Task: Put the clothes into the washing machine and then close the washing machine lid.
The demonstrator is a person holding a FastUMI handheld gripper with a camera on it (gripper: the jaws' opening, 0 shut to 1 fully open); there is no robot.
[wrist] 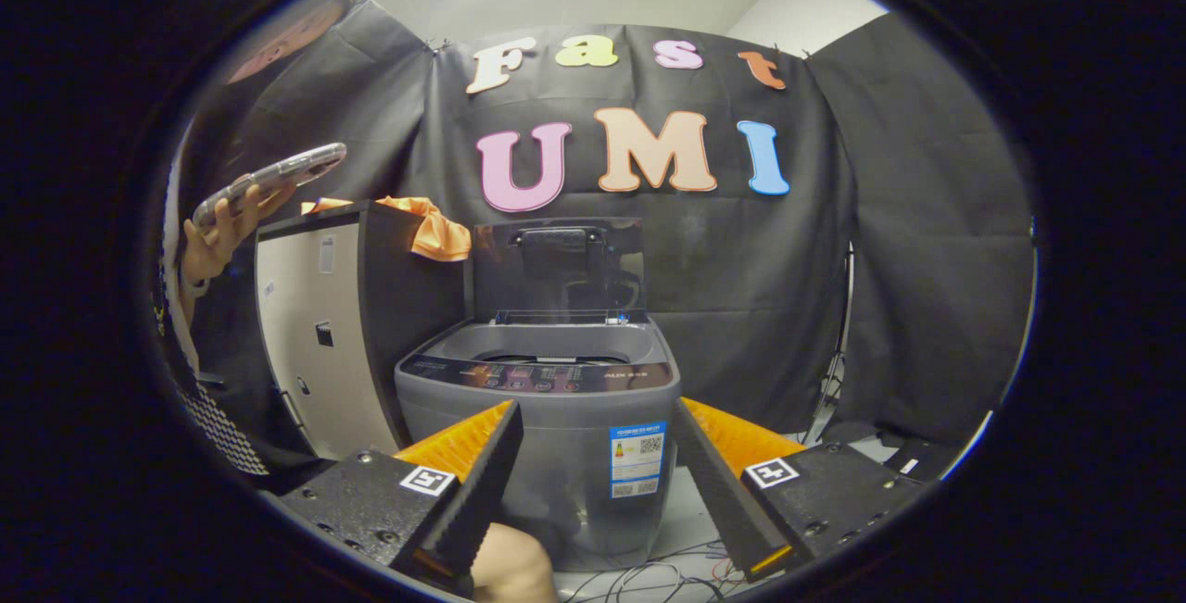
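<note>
Washing machine (542,418) is seen dead ahead of the fingers, standing on the floor against the booth wall. Its lid (559,265) is raised upright at the back, so the tub opening is exposed. No clothes can be made out inside the tub.

A tall cabinet (320,334) stands just left of the machine, touching or nearly so. The clothes (435,231), an orange bundle, are draped over the cabinet's top near corner, hanging toward the machine lid.

A person's hand (218,237) is held up left of the cabinet with a phone (273,179) in it.

Gripper (593,455) is spread wide, nothing held between the fingers. It sits low and well apart from the clothes, which lie above and left of the fingers.

Risks judged from here:
- Cloth is draped loosely; a shallow pinch on one fold could let it slip out mid-carry.
- Cloth could be pushed off the cabinet's far side if approached too hard.
- Trailing fabric could be left over the tub rim and get trapped when the lid is closed.
- The upright lid could be knocked down early by the swing across.
- Cables (649,575) lie on the floor below the gripper.
</note>
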